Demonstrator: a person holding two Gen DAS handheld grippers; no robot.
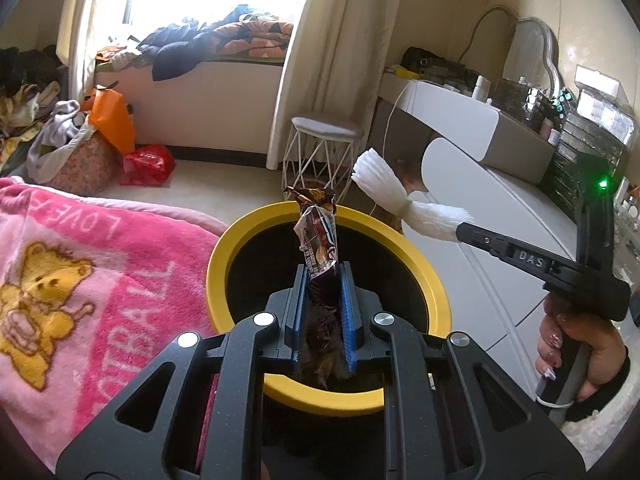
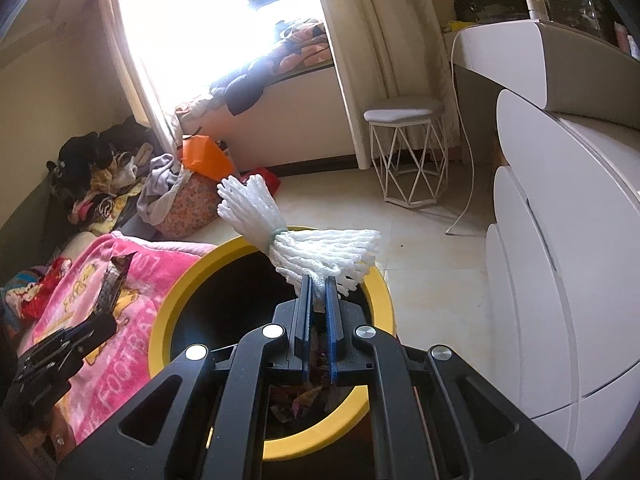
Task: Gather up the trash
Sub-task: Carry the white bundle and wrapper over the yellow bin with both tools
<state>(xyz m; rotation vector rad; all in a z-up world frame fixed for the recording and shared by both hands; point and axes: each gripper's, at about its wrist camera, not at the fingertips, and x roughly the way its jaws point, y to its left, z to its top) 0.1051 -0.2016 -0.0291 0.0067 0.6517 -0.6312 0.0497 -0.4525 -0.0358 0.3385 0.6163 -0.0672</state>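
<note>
A round bin with a yellow rim (image 1: 224, 248) (image 2: 168, 300) stands on the floor below both grippers; crumpled scraps lie at its bottom. My left gripper (image 1: 324, 268) is shut on a dark brown snack wrapper (image 1: 316, 236), held upright over the bin's opening. In the right wrist view that wrapper (image 2: 114, 280) and the left gripper (image 2: 96, 326) show at the left. My right gripper (image 2: 318, 284) is shut on a bundle of white foam netting (image 2: 304, 240) tied at its middle, over the bin's far rim. In the left wrist view the bundle (image 1: 392, 192) sticks out from the right gripper (image 1: 460, 230), held by a hand (image 1: 576, 348).
A pink blanket (image 1: 80, 280) (image 2: 104, 272) covers the bed beside the bin on the left. White drawers (image 2: 560, 280) and a vanity desk (image 1: 460, 116) stand on the right. A wire stool (image 2: 408, 152), a red bag (image 1: 148, 164) and a pile of clothes (image 2: 120, 172) sit further back.
</note>
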